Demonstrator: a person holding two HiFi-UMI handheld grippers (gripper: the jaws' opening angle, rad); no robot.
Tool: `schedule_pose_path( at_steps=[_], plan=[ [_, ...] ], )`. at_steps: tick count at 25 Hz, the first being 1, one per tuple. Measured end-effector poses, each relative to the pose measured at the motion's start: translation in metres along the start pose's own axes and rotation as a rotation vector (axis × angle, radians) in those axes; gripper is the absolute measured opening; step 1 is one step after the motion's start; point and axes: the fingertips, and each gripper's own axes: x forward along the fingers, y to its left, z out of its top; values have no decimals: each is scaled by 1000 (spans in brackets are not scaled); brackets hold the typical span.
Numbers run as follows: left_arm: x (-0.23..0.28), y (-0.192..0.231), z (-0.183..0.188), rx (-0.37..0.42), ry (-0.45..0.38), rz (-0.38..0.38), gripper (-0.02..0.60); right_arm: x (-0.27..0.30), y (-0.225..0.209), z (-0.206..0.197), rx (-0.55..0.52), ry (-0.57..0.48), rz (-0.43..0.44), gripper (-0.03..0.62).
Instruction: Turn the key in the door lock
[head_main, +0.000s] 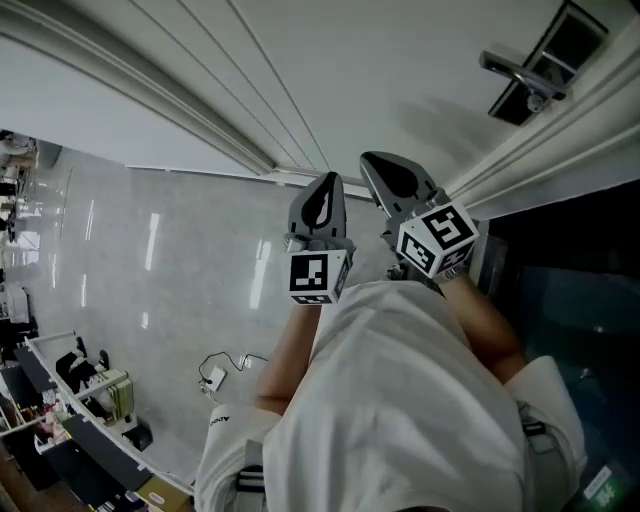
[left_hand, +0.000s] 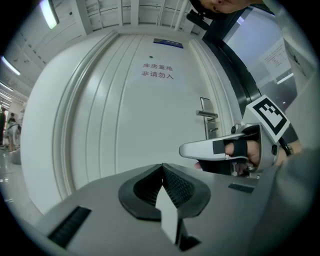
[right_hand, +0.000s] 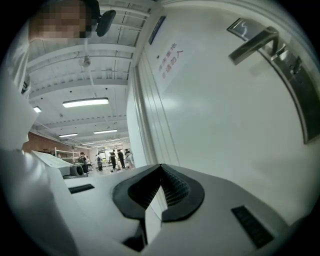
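In front of the white door (head_main: 300, 60) you hold both tools out level, side by side. Your left hand-held gripper (left_hand: 161, 169) is clenched. Its two jaws meet tip to tip, with nothing between them, and it touches nothing. Your right hand-held gripper (right_hand: 161, 169) is clenched too. It is empty and points at the door without touching it.

The lock plate (right_hand: 298, 82) is up and to the right of the right hand-held gripper's tip. From the left hand-held gripper, it is ahead and to the right, past the right one. The plate is a dark, thin strip, and its long side runs up and down the door. The door handle (right_hand: 252, 44) sticks out from the top part of the plate. The handle lies level, and its free end points toward the middle of the door, the side where your left hand-held gripper is. The lock is too small to tell whether a key (left_hand: 214, 129) is in it.

Red writing (left_hand: 157, 70) sits high on the door, above both tips. A shiny grey floor (head_main: 150, 260) spreads out on the left hand-held gripper's side. A dark glass panel (head_main: 570, 280) stands on the right hand-held gripper's side. Past the door's edge, left of the right hand-held gripper, there is a big hall. It has long ceiling lights (right_hand: 85, 102), and some people (right_hand: 112, 159) stand far off.
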Motion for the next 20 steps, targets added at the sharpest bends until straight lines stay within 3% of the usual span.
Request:
schedule_pose_path(
  at_steps=[4, 12, 20],
  plan=[
    [-37, 45, -15, -20, 26, 94, 9, 28, 54, -25, -28, 48, 91, 3],
    [-126, 158, -3, -60, 12, 289, 9, 90, 170, -40, -63, 94, 239, 2],
    [-228, 210, 7, -64, -4, 420, 9, 110, 281, -59, -52, 126, 373, 2]
  ],
)
